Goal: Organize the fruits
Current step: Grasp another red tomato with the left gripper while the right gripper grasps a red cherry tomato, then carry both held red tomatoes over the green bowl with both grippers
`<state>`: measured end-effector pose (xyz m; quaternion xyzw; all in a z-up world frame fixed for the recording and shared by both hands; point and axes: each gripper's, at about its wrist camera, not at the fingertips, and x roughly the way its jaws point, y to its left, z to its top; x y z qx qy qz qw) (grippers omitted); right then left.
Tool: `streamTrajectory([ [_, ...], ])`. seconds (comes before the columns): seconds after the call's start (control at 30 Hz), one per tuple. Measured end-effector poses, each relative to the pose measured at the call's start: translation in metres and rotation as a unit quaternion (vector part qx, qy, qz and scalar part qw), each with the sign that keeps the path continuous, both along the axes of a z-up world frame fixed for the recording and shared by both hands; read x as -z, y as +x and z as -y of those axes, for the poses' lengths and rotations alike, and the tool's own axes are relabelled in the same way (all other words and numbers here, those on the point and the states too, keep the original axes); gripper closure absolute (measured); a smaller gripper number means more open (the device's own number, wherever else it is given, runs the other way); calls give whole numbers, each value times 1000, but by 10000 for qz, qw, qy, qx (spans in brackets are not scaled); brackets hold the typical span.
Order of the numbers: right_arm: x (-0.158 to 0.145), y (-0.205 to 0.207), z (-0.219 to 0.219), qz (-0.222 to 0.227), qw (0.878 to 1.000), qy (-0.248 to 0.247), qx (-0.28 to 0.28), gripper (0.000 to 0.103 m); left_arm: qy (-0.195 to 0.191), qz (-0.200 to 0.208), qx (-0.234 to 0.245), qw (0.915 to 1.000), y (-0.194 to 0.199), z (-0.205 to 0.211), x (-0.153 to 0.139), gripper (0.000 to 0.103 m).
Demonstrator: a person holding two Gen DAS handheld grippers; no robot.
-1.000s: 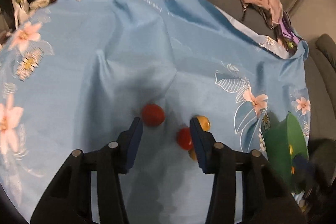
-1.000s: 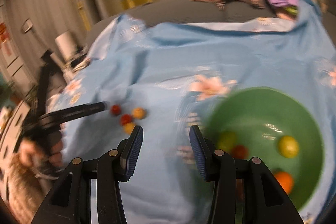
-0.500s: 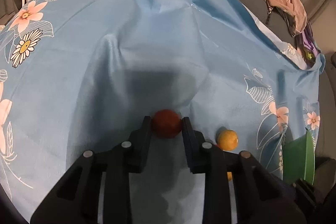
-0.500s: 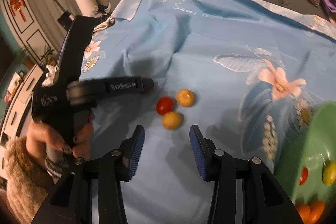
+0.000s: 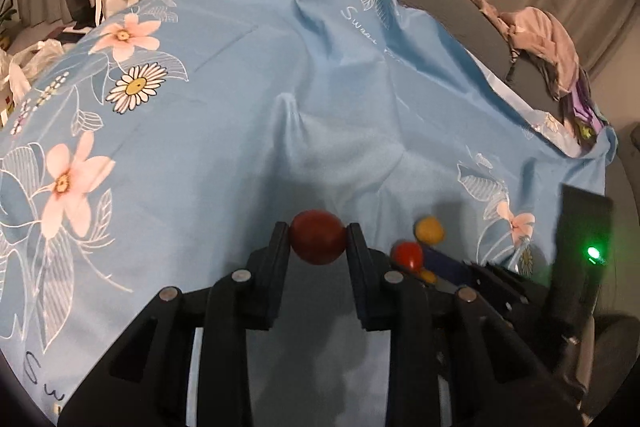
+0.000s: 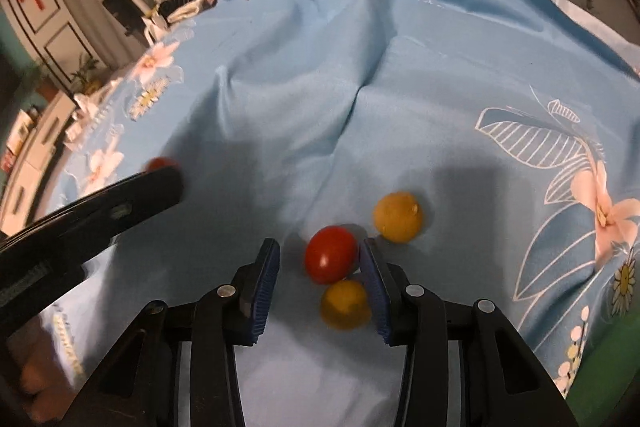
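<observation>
- The left gripper (image 5: 318,239) was clamped on a dark red fruit (image 5: 317,236), both pads pressed against its sides, above a blue flowered cloth (image 5: 248,131).
- In the right wrist view the left gripper (image 6: 160,175) reached in from the left edge, a sliver of the dark red fruit (image 6: 160,163) showing at its tip, well apart from the other fruits.
- The right gripper (image 6: 318,265) pointed down at the cloth (image 6: 320,87), its jaws closing but not yet gripping anything.
- A bright red fruit (image 6: 331,254) lay on the cloth between the right gripper's fingers, nearer the right-hand one; a gap remained on its left side.
- A yellow fruit (image 6: 346,305) lay just below the bright red one, touching it, also between the fingers and close against the right-hand one.
- An orange-yellow fruit (image 6: 398,215) lay on the cloth just beyond the right-hand fingertip, near the bright red fruit but apart from it.
- From the left wrist view the bright red fruit (image 5: 407,254) and the orange-yellow fruit (image 5: 429,230) sat to the right of the held fruit, with the right gripper (image 5: 448,265) beside them.
- A green edge (image 6: 600,375) showed at the lower right of the right wrist view; I could not tell what it was.
- A pile of clothes (image 5: 540,47) lay at the far edge of the cloth.
</observation>
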<state>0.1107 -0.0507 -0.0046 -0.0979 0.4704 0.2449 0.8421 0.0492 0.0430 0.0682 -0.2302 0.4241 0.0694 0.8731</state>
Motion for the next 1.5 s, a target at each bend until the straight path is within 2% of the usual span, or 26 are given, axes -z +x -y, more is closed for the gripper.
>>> streamTrajectory([
  [0.07,-1,-2,0,102,9999,-51,4,69,35,44,9,10000,-3,2,-4,75],
  [0.13,-1,-1,2,17,10000,13,18,74,7,96,-13,10000,-5,3,-5,75],
  [0.27,1,2,11,-156,9996,222,104,75,72,20,95,9999,-4,9,-4,75],
  [0.43,2,-5,13,-108,9995,231,175,75,256,-5,282,9993,-3,18,-3,74],
  [0.63,-7,-22,38,-180,9955,796,480,75,385,-79,414,9984,-5,31,1,74],
  [0.93,-28,-33,64,59,9916,1008,808,75,616,-6,562,9965,-10,51,-3,74],
  [1.23,-41,-45,71,216,9890,1217,816,75,818,33,790,9935,-13,73,-5,74],
  [1.5,-47,-61,92,306,9826,1469,1092,75,847,109,929,9920,-17,84,-8,74],
])
